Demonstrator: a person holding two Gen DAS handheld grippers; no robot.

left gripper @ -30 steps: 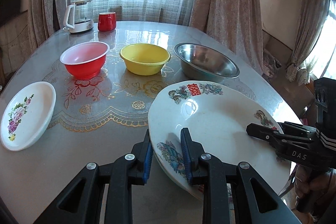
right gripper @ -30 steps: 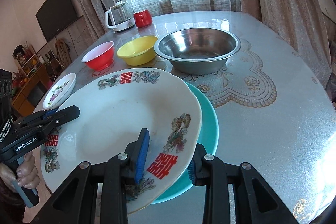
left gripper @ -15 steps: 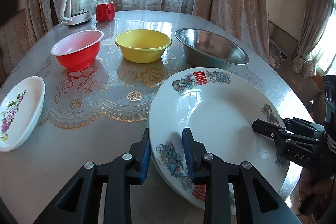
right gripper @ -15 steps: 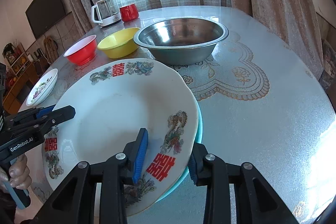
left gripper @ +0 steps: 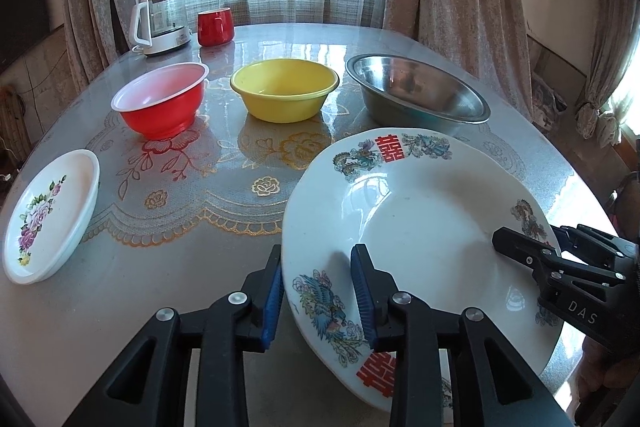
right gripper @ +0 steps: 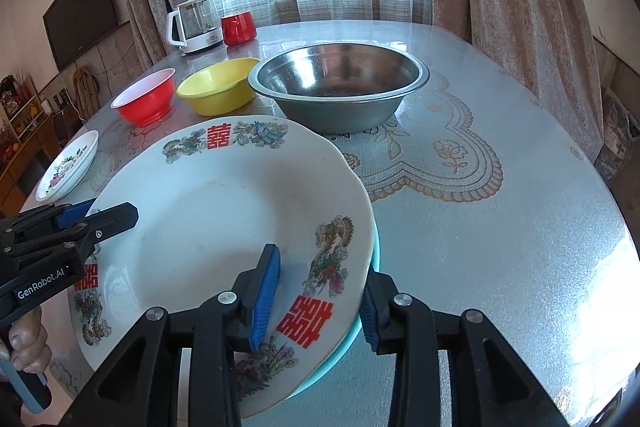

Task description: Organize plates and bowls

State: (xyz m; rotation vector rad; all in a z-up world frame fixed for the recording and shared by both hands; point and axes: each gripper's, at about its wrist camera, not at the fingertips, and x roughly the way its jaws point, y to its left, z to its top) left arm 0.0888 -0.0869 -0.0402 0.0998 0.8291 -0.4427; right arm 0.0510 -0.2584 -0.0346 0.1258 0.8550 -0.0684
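White plate [left gripper: 420,227], glossy round ceramic with red characters, sits over a teal plate [right gripper: 360,327] on the bench [right gripper: 500,227]; left claw [left gripper: 318,291] grips its 7 o'clock rim, right claw [right gripper: 320,301] straddles both rims at 5 o'clock.

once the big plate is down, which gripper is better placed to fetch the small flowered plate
Left, probably. The small flowered plate lies at the table's left edge, on the left gripper's side. The right gripper clamps the opposite rim of the big plate and would have to cross over it.
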